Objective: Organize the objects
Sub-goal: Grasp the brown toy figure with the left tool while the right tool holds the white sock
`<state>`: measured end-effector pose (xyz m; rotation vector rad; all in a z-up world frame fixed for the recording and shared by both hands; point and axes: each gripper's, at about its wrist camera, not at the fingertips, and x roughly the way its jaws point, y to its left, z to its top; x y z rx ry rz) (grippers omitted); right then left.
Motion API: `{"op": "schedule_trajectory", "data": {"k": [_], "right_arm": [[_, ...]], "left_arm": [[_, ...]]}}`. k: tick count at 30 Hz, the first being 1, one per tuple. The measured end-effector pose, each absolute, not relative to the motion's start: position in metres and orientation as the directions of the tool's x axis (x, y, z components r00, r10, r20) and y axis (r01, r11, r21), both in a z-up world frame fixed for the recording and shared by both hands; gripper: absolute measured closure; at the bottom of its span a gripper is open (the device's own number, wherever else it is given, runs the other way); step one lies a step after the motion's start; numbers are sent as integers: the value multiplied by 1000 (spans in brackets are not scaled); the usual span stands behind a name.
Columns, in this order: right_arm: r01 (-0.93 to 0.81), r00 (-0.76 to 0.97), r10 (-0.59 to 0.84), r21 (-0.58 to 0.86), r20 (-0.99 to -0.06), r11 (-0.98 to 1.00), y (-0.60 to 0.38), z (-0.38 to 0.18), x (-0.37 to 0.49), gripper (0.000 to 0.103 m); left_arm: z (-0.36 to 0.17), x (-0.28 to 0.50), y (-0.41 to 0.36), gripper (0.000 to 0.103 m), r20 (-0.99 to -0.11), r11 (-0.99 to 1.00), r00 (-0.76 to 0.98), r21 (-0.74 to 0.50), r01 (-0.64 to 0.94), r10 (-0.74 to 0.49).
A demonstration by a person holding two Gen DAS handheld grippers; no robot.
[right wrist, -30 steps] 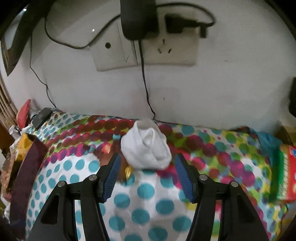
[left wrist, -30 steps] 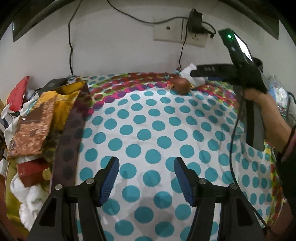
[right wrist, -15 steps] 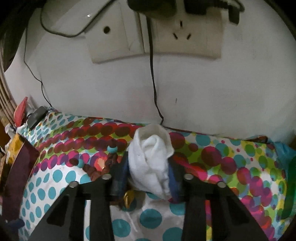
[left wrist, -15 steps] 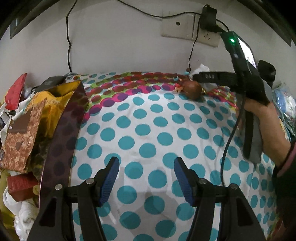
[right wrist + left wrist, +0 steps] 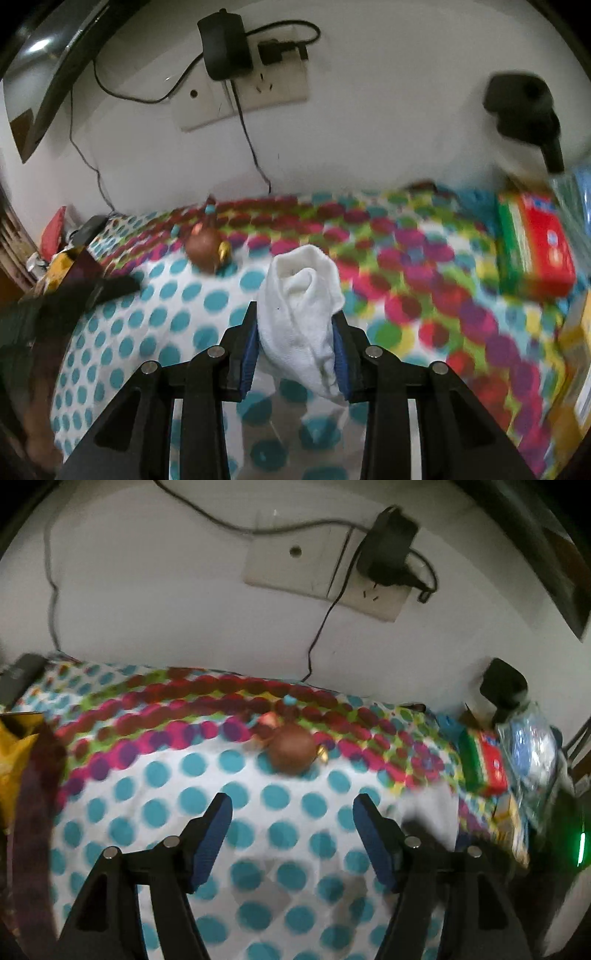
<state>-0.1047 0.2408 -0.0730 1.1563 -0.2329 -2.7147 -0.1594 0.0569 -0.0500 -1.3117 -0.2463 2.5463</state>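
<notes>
The right gripper (image 5: pixel 295 347) has its jaws clenched on a rolled white cloth (image 5: pixel 301 314), gripping it by the lower half so the roll stands up between the blue pads, lifted above the dotted cover (image 5: pixel 155 325). Taking the wall socket (image 5: pixel 258 92) as the landmark, the cloth hangs well in front of it and a little to its right. A brown ball (image 5: pixel 203 248) with a gold bit at its side rests on the cover below the socket, left of the cloth and apart from it. A red and green box (image 5: pixel 535 247) lies far to the right of the socket, near the wall.

The left gripper (image 5: pixel 291 834) points at the same cover (image 5: pixel 166 775), its jaws opening with nothing between them. The ball (image 5: pixel 291 746) sits just beyond them, below the socket (image 5: pixel 325 579).
</notes>
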Motion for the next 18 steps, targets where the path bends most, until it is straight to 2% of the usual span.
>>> {"op": "schedule_trajectory", "data": {"k": [8, 18], "right_arm": [[123, -667, -264, 246, -697, -961, 241, -75, -103, 69], [135, -659, -236, 197, -715, -971, 232, -75, -104, 67]], "left_arm": [[-68, -208, 72, 33, -807, -944, -503, -325, -60, 310], [-94, -239, 77, 33, -827, -949, -526, -296, 105, 200]]}}
